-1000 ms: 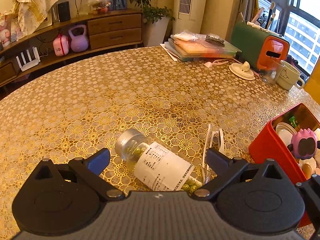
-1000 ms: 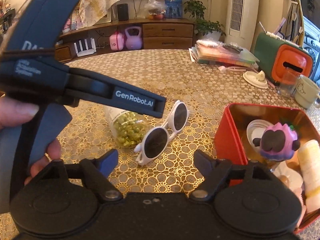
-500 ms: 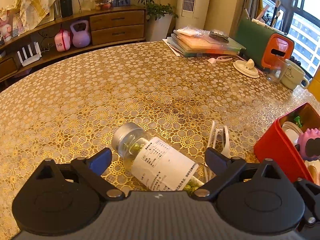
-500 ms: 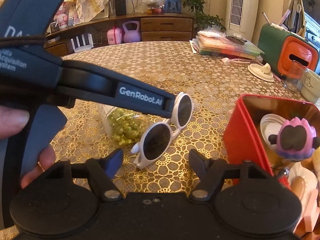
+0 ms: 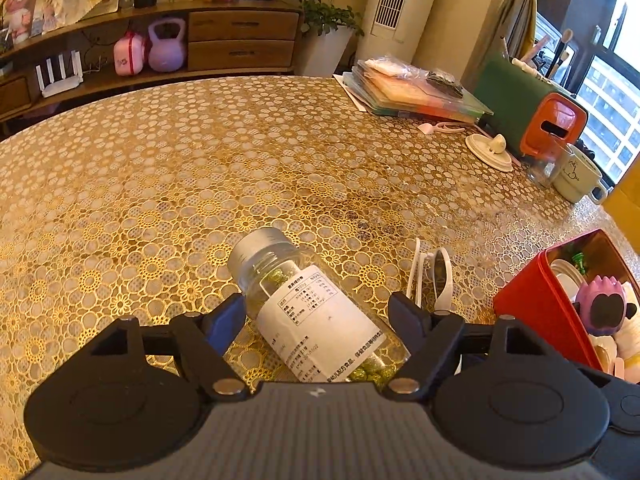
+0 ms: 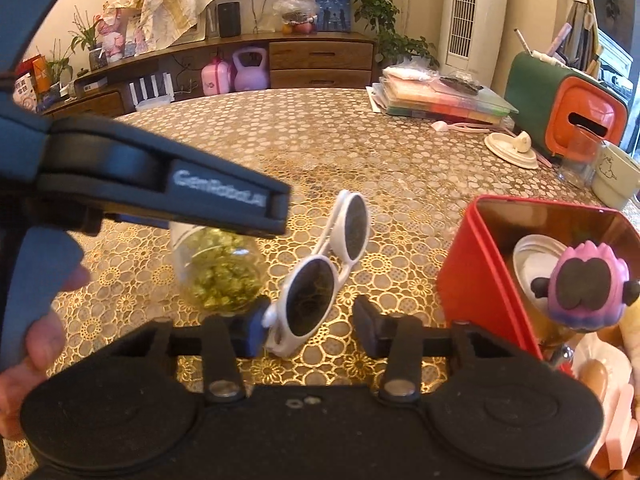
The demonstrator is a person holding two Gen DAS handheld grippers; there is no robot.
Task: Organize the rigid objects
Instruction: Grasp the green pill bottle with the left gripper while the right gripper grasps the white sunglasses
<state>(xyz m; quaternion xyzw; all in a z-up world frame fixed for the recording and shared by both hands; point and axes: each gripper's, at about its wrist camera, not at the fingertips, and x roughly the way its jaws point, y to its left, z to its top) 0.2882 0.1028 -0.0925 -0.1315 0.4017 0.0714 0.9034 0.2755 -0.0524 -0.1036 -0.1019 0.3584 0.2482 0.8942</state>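
A clear jar [image 5: 312, 312] with a silver cap, a white label and green-gold pieces lies on its side on the table. My left gripper [image 5: 318, 320] straddles it; the jaws are closing, the pads close beside the glass. One of its fingers [image 6: 224, 204] crosses over the jar [image 6: 220, 276] in the right wrist view. White sunglasses [image 6: 320, 280] lie folded between the closing jaws of my right gripper [image 6: 312, 332]. The left pad touches the frame's end, the right pad stands apart. In the left wrist view the sunglasses [image 5: 436, 276] lie right of the jar.
A red tin [image 6: 472, 272] at the right holds a purple toy [image 6: 584, 288], a white lid and other bits. Far right stand stacked folders [image 5: 416, 92], a green-orange box [image 5: 536, 116], a glass and a mug [image 5: 576, 176]. A hand [image 6: 36, 344] grips the left tool.
Both pairs of jaws have narrowed. The right gripper has come closer to the sunglasses and its left pad now meets the frame. The left fingers have drawn in beside the jar.
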